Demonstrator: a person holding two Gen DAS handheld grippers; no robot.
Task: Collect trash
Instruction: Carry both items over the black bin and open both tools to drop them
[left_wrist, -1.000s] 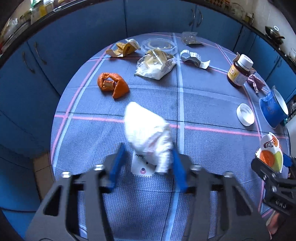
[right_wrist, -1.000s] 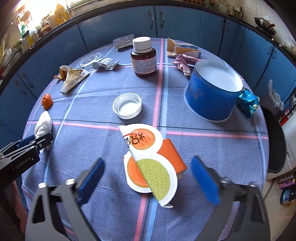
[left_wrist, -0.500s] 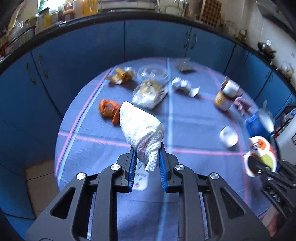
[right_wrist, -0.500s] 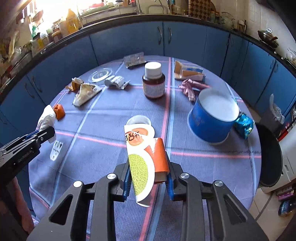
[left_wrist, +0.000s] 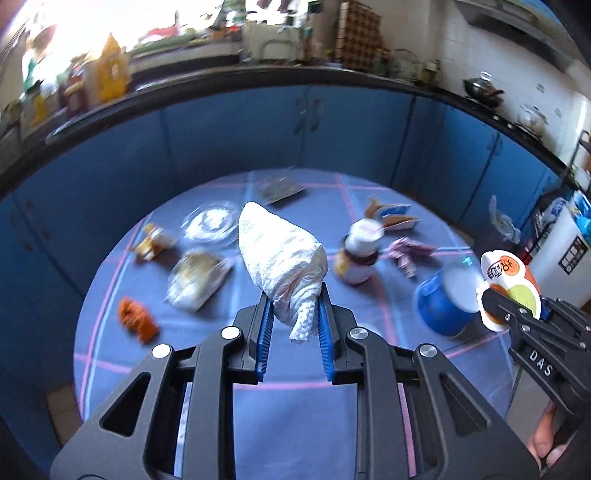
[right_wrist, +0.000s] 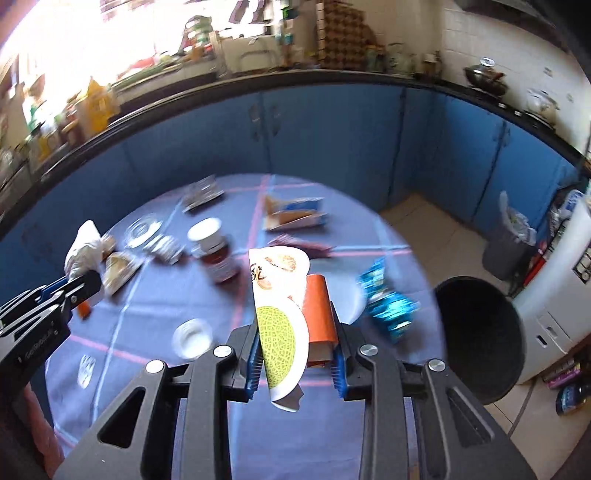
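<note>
A crumpled white paper towel (left_wrist: 282, 266), soft and dimpled, sits between ribbed blue plastic pads on the matt black left gripper (left_wrist: 293, 325). A glossy printed paper lid (right_wrist: 282, 314) and smooth orange card (right_wrist: 320, 314) are pinched in the right gripper (right_wrist: 295, 354). A woven checked tablecloth (left_wrist: 295, 424) covers the table; at 3 o'clock in the right view, shiny blue foil wrapper (right_wrist: 388, 302) and a matt black bin (right_wrist: 480, 332).

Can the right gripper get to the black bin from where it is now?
Probably yes. The right gripper, shut on the folded melon-print packet, is lifted above the table. The black bin stands open beside the table on that side, and nothing shows in the gap between them.
</note>
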